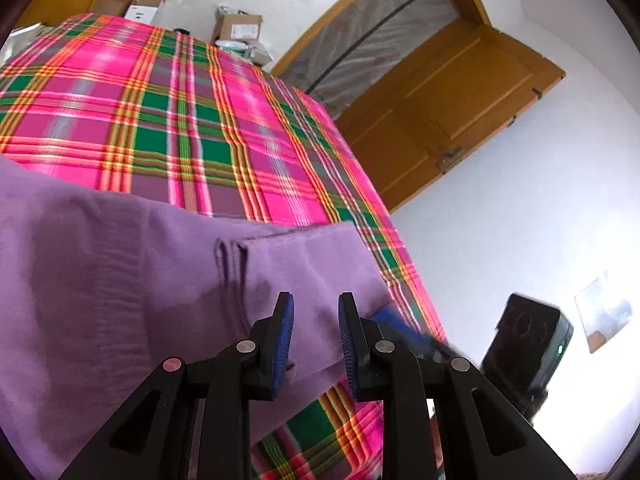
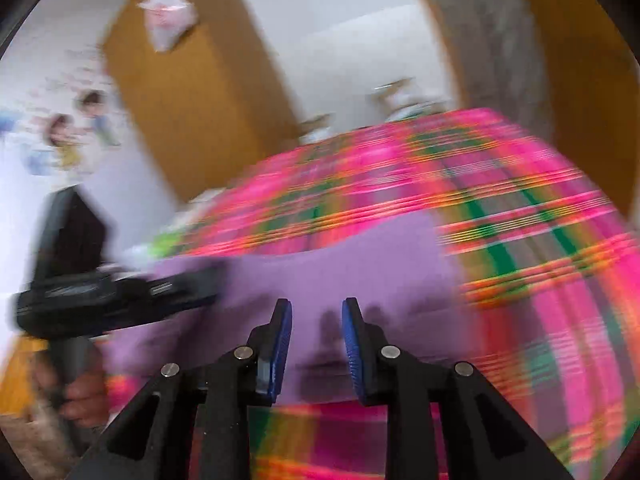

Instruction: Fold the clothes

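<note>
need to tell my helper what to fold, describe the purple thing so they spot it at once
Find the bed covered by the pink, green and orange plaid blanket. On its near edge, just ahead of both grippers, lies the purple garment. It is the only plain, single-colour cloth there, already partly folded into layers.

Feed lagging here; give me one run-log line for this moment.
garment: purple, partly folded on plaid sheet | left gripper: open above it | right gripper: open, view blurred

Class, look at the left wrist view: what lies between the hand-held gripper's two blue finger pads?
Only purple cloth, seen through the left hand-held gripper's open gap; nothing is gripped.
</note>
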Tool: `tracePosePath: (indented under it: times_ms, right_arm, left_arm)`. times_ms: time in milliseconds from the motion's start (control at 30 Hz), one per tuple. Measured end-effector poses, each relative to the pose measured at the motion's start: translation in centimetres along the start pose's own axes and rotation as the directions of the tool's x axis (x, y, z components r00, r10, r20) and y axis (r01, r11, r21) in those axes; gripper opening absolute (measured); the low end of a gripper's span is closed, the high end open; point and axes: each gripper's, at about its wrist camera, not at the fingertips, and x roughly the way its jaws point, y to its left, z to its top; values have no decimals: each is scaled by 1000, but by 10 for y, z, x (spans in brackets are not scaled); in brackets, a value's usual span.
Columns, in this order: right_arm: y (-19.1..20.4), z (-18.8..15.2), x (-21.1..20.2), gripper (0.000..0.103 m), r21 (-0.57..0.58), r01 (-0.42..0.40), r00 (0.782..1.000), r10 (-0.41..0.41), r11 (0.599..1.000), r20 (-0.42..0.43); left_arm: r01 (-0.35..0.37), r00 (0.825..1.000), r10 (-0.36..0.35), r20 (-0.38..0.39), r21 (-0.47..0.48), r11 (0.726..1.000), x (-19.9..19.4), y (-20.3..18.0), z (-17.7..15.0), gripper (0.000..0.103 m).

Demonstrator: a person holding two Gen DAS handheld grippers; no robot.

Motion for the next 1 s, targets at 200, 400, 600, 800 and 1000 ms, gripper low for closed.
tracePosePath:
  times_ms: [200,400,600,800,1000]
  right_arm:
    - [-30,14,7,29,-3,79,997,-79,997,-8]
    - [-63,6,19,29,146,-86,989,103,985,-108]
    - [-52,-12,0,21,14,-82,980,83,997,-178]
    - [-35,-23,-16,34,-103,44,991,-56,994,-120]
    - [-9,-29,0,40,-239,135,983,-160,962,-90]
  left_arm:
    - [-43,996,40,-73,-35,998,25,11,-5,24]
    - [-53,996,47,-78,-72,996,28,21,-5,24]
    - [-67,995,61,-85,-69,995,28,20,-6,23]
    - [-69,995,62,-80,-85,994,29,19,-6,23]
    - [-83,995,75,-70,-107,991,23,20,-9,24]
